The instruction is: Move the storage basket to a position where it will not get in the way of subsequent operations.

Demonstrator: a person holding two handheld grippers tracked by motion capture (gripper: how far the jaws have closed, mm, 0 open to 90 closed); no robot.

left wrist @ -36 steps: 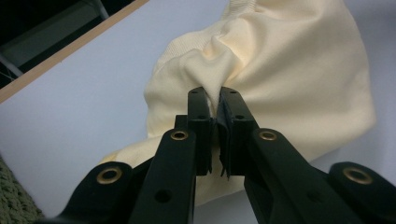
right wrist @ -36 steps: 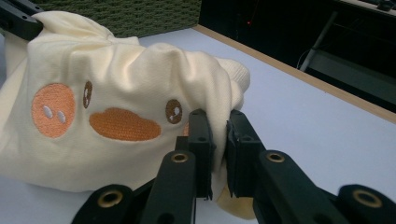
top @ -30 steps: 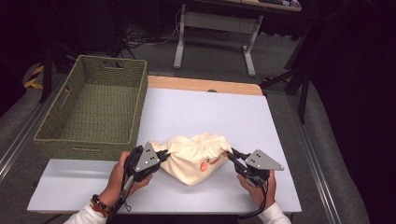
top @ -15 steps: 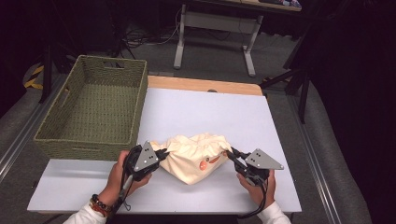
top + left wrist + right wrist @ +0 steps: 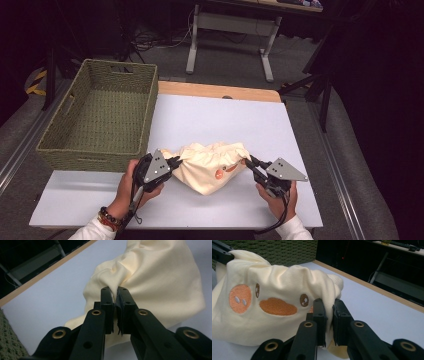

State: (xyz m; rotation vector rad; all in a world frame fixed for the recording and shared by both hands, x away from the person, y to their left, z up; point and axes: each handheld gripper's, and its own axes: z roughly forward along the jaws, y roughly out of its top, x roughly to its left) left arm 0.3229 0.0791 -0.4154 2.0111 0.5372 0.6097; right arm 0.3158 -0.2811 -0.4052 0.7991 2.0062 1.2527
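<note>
Near the front edge of the white surface (image 5: 215,120), a soft cream cloth (image 5: 212,165) is lying in a puffy, wrinkled heap. The left gripper (image 5: 172,162) is pinching the cloth's left end, and the right gripper (image 5: 248,161) is pinching its right end. In the left gripper view, the black fingers (image 5: 107,298) are squeezing together on a small fold of the cloth (image 5: 160,282). In the right gripper view, the fingers (image 5: 320,311) are also clamping on a bunched fold of the cloth (image 5: 274,290).

The cloth is looking thin, light and floppy. It is probably going to sag and fold as soon as it is lifted, so holding it at both ends, the way it is being held now, seems best. It is not going to break, and it is not looking slippery, because the weave is soft and a little fuzzy. Pinching only a thin fold could let it slide out, so a thick bunch is safer.

Orange patches and small brown dots, like eyes, are stitched on the front of the cloth, and the stitching looks bumpy. One edge has a thicker ribbed band.

By the left edge of the surface, a green woven basket (image 5: 75,152) is sitting open and empty. Its walls are looking stiff and rough, with handle holes in the walls.
</note>
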